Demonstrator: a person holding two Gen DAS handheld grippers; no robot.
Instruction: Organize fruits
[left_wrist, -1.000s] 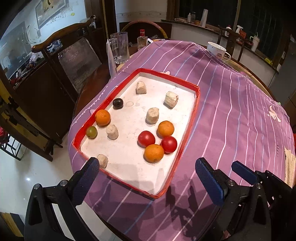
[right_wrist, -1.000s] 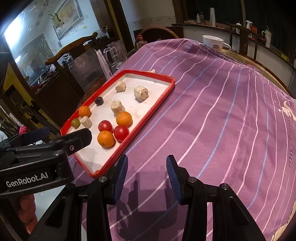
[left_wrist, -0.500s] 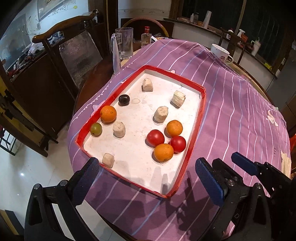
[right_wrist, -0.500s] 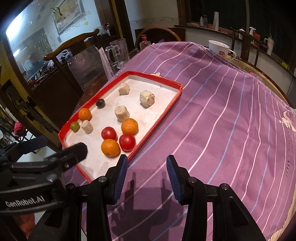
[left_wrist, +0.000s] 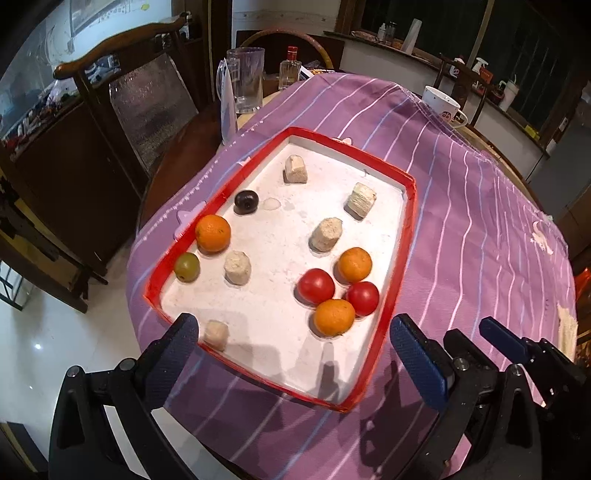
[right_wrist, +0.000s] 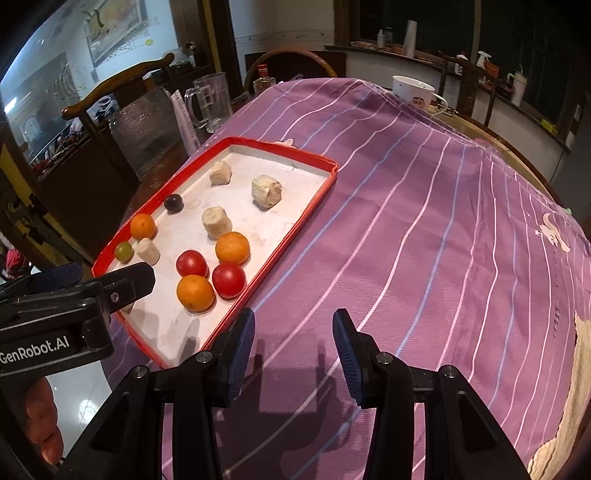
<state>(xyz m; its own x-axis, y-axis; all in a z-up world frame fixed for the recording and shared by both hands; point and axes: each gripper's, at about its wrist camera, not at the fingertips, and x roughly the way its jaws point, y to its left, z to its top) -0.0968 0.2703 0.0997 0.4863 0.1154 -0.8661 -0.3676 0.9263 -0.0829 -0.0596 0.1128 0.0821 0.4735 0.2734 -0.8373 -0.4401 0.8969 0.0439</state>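
Note:
A red-rimmed white tray lies on the purple striped cloth. In it are three oranges, two red tomatoes, a green grape, a dark plum and several pale beige chunks. My left gripper is open and empty above the tray's near edge. My right gripper is open and empty over the cloth, right of the tray's near corner. The near orange lies left and ahead of it.
A glass mug, a small bottle and a white cup stand at the table's far side. A wooden chair stands left of the table. The floor drops off at the left edge.
Both grippers have risen and drawn closer to the tray, so it looks larger and lower in view. Nothing in the tray has moved. Both jaws stay open.

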